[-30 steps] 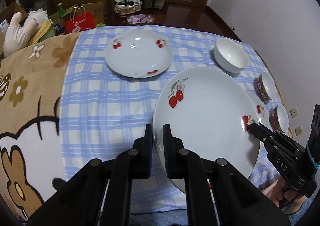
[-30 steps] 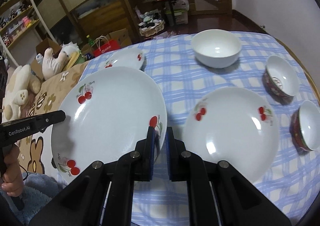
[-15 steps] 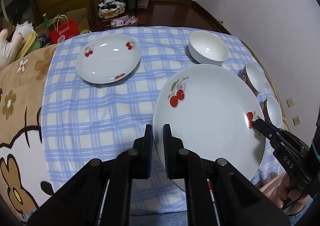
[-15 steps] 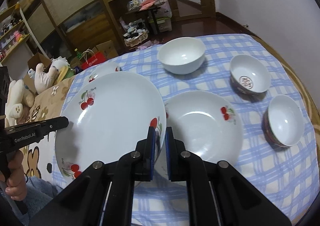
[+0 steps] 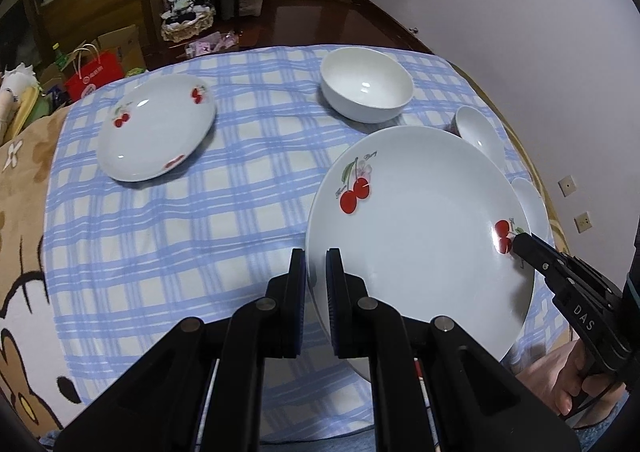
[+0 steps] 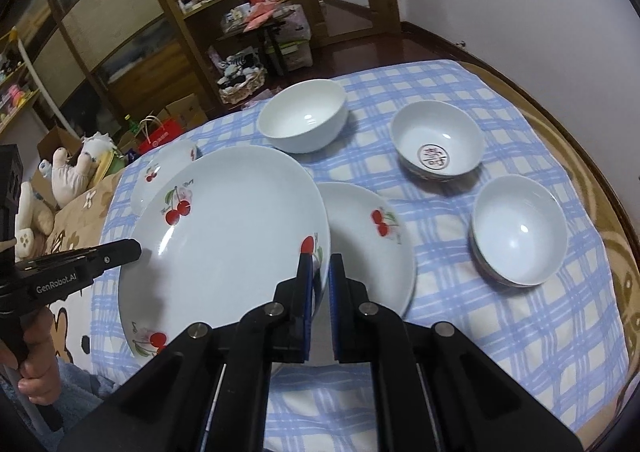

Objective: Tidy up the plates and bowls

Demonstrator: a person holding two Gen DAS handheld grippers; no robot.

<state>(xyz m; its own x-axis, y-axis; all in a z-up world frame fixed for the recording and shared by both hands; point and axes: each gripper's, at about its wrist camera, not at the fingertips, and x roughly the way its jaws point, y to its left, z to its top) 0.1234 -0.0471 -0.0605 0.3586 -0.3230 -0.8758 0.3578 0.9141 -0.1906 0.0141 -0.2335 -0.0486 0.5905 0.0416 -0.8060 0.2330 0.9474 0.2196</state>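
Both grippers hold one large white cherry-print plate (image 5: 420, 232) above the table; it also shows in the right wrist view (image 6: 224, 236). My left gripper (image 5: 316, 264) is shut on its left rim. My right gripper (image 6: 320, 268) is shut on its right rim and shows in the left wrist view (image 5: 516, 242). A smaller cherry plate (image 6: 372, 244) lies below it, partly hidden. Another cherry plate (image 5: 156, 132) lies at the far left. A white bowl (image 5: 366, 84) stands at the back. Two small bowls (image 6: 438, 144) (image 6: 518, 230) stand at the right.
The round table has a blue checked cloth (image 5: 180, 236) over a brown cartoon cloth (image 5: 20, 212). Its edge (image 6: 612, 212) curves close to the white wall on the right. Beyond the far side are shelves, boxes, a red bag (image 5: 94, 72) and soft toys (image 6: 72, 172).
The held plate has risen and shifted to the right, so it now overlaps the smaller cherry plate below. Both grippers stayed shut on its rims.
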